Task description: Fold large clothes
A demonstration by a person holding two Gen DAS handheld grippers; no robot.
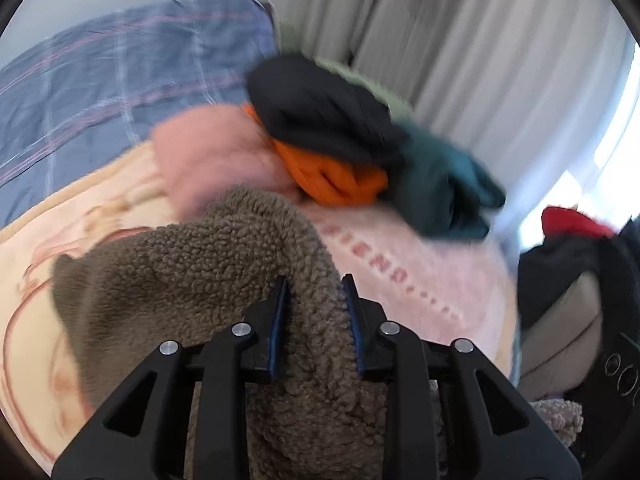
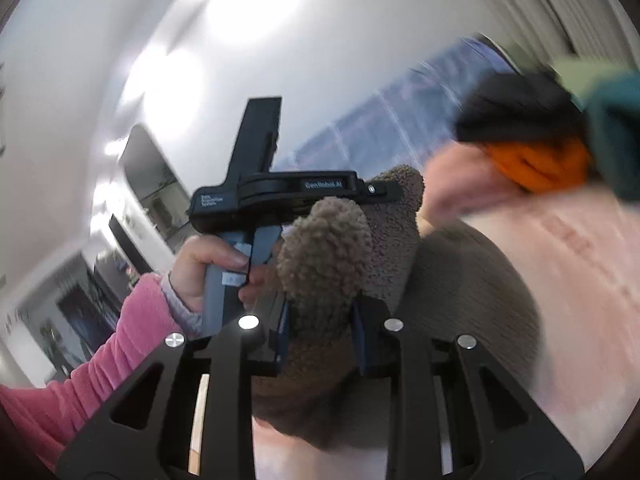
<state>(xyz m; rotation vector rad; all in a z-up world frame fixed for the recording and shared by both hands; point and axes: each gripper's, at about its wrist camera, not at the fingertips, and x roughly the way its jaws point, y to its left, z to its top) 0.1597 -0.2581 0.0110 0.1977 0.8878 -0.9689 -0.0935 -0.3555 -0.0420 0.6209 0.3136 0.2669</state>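
Both claws grip the brown fleece garment (image 1: 192, 272) above the pink blanket (image 1: 400, 280) on the bed: the left gripper (image 1: 315, 284) is pinched on a thick fold, the right gripper (image 2: 320, 312) likewise (its hem bunched). This looks like carrying one edge over; next, lay it down flat. The garment's full outline is cut off, and the clothes pile (image 1: 340, 136) is blurred

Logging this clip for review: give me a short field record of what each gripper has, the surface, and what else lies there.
left gripper: shut on brown fleece garment
right gripper: shut on the same brown fleece garment, a bunched fold
surface: pink blanket on a bed
other clothes: pile of dark, orange, teal and pink items, behind the fleece
person: hand in pink sleeve holding the left gripper's handle
fold state: not yet folded, bunched
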